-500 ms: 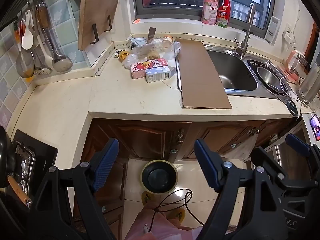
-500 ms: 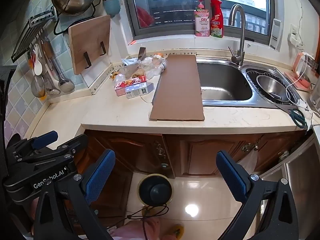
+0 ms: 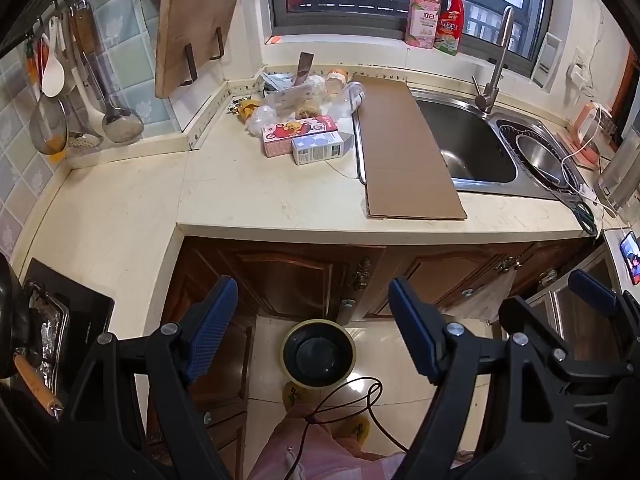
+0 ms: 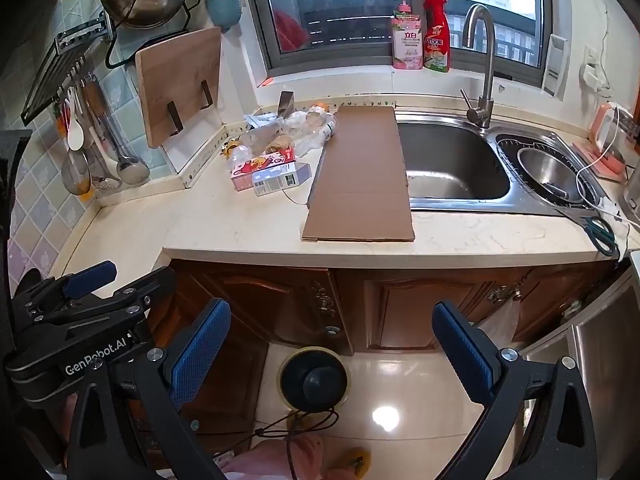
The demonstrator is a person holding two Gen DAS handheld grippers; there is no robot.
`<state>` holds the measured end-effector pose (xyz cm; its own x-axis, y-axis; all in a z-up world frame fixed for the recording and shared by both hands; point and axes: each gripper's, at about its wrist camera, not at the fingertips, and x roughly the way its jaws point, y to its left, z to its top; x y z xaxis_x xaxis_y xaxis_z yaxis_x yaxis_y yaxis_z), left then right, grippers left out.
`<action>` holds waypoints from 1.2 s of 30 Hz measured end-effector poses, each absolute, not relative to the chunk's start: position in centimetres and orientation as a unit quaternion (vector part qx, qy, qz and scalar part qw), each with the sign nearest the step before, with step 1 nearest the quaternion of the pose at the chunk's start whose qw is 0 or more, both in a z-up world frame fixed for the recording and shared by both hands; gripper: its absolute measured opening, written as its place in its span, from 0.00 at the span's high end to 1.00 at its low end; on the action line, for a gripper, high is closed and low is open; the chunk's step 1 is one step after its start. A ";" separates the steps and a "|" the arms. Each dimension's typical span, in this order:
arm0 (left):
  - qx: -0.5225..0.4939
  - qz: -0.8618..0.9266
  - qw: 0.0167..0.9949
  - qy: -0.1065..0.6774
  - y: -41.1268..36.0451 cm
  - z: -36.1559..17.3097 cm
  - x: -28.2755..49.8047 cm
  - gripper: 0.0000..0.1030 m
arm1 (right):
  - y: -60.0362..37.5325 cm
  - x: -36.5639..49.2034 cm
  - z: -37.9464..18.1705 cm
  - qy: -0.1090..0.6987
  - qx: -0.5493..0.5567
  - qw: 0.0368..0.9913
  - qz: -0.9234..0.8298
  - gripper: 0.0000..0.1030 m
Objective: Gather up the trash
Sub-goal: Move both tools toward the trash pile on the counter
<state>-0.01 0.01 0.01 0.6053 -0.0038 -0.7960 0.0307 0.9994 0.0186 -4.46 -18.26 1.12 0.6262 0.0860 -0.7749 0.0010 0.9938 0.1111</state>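
Trash lies in the counter's back corner: a pink carton [image 3: 298, 135] [image 4: 262, 168], a pale blue-white carton [image 3: 320, 149] [image 4: 280, 179], crumpled clear plastic bottles and bags [image 3: 320, 94] [image 4: 296, 132]. A flat brown cardboard sheet [image 3: 404, 148] [image 4: 360, 176] lies beside them, partly over the sink. A round black bin with a yellowish rim [image 3: 319, 353] [image 4: 314, 380] stands on the floor below. My left gripper [image 3: 312, 332] hangs open over the floor, nothing between its blue pads. My right gripper [image 4: 332, 356] is open too, empty, above the bin. Both are well short of the counter.
A steel sink [image 3: 468, 140] with a tap [image 4: 482, 64] sits to the right. Ladles hang on the tiled wall [image 3: 92, 92], and a wooden cutting board [image 4: 180, 80] leans there. Scissors [image 4: 600, 232] and white cables lie at the counter's right edge. Brown cabinet doors [image 4: 420, 312] stand below. A person's pink-clad legs [image 3: 320, 448] and yellow slippers are at the bottom.
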 end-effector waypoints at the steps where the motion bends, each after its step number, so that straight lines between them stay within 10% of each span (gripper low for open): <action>1: 0.015 -0.009 0.896 0.444 0.0 0.0 0.0 0.26 | -18.3 -4.4 1.1 0.432 0.051 0.900 0.024 0.01; 36: 0.020 0.001 0.888 0.460 0.8 -1.5 1.6 0.26 | -17.6 -2.2 0.3 0.437 0.051 0.897 0.031 0.01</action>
<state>1.57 0.75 -1.47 0.5777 0.0204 -0.8160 0.0171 0.9992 0.0371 -2.21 -17.59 0.29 0.6159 0.1008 -0.7813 -0.0110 0.9928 0.1194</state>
